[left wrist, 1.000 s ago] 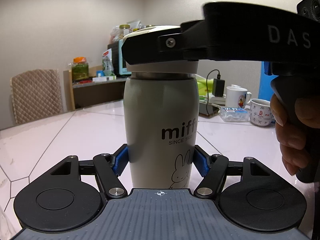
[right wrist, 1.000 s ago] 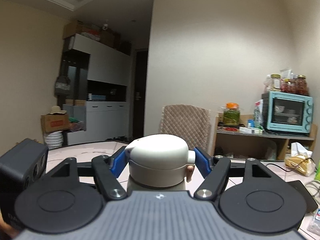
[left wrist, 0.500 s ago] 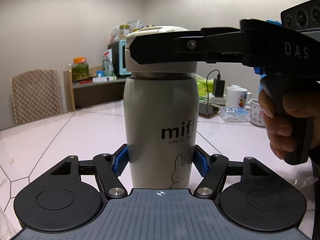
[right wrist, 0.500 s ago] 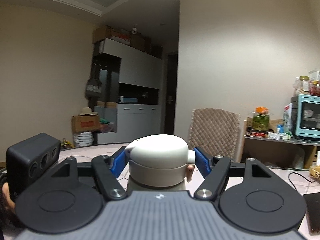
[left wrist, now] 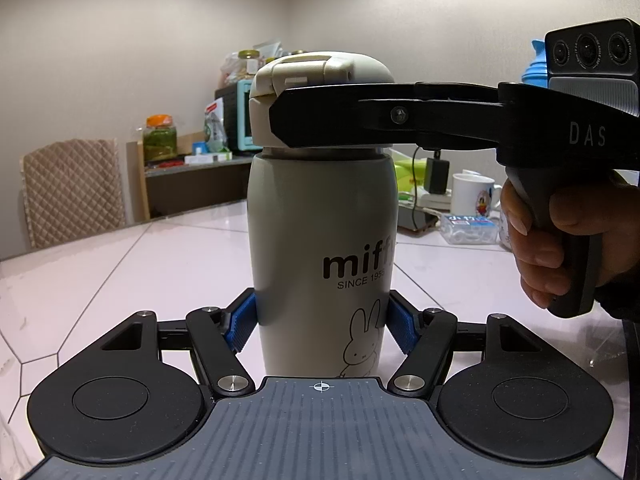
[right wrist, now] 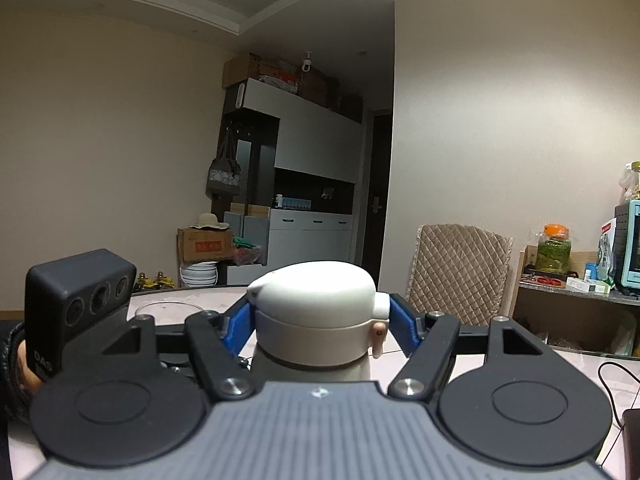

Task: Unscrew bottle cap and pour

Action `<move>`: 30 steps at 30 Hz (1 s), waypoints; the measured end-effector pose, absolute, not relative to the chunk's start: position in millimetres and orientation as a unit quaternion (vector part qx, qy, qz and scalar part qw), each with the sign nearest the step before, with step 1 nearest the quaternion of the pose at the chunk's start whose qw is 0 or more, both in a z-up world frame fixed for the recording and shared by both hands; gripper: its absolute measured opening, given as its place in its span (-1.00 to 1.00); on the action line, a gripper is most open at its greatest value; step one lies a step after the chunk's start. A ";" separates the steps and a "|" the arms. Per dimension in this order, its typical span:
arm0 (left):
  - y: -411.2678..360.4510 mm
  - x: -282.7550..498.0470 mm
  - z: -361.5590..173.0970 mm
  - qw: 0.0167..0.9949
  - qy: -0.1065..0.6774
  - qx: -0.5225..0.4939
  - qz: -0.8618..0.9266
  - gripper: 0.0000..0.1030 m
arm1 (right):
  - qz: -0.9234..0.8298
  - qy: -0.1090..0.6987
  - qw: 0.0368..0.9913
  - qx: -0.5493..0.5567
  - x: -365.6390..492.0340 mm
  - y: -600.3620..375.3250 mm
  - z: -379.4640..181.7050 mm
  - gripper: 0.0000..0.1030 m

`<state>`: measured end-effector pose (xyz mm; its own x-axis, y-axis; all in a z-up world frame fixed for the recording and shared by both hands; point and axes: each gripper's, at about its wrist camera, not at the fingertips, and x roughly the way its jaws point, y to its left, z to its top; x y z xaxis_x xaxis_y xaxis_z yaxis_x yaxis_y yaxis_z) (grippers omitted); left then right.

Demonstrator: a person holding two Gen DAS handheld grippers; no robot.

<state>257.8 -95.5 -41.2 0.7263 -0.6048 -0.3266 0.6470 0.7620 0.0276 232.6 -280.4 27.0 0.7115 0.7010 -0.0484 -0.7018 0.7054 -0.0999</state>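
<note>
A cream "miffy" bottle (left wrist: pixel 320 240) stands upright on the white table (left wrist: pixel 140 264). My left gripper (left wrist: pixel 322 320) is shut on the bottle's lower body, blue pads against both sides. The bottle's white domed cap (left wrist: pixel 320 76) sits on top, with a narrow dark gap below it. My right gripper (right wrist: pixel 320 320) is shut on the cap (right wrist: pixel 316 296), coming in level from the right; it also shows in the left wrist view (left wrist: pixel 340 120). A clear glass rim (right wrist: pixel 168 310) shows on the table behind the left gripper's body.
White mugs (left wrist: pixel 474 196), a small clear box (left wrist: pixel 470 228), a charger and cables sit at the table's far right. A quilted chair (left wrist: pixel 72 192) stands behind the table. A shelf (left wrist: pixel 192 168) with a jar and a blue oven is against the wall.
My right gripper has swung around the cap, turning it with the grip kept. The cap's hinge now faces me. The bottle and my left gripper stayed put.
</note>
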 end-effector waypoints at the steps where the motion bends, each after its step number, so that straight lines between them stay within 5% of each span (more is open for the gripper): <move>1: -95.7 258.2 -41.3 0.926 0.151 0.070 -0.338 0.39 | 0.378 0.004 0.924 -0.056 232.1 -280.1 27.5 0.42; 13: -94.5 258.1 -41.9 0.926 0.150 0.069 -0.338 0.39 | 0.307 -0.009 0.950 -0.058 214.1 -268.9 36.4 0.79; 30: -95.6 261.0 -43.5 0.926 0.150 0.070 -0.338 0.39 | 0.183 0.004 0.981 -0.056 194.8 -230.8 27.0 0.76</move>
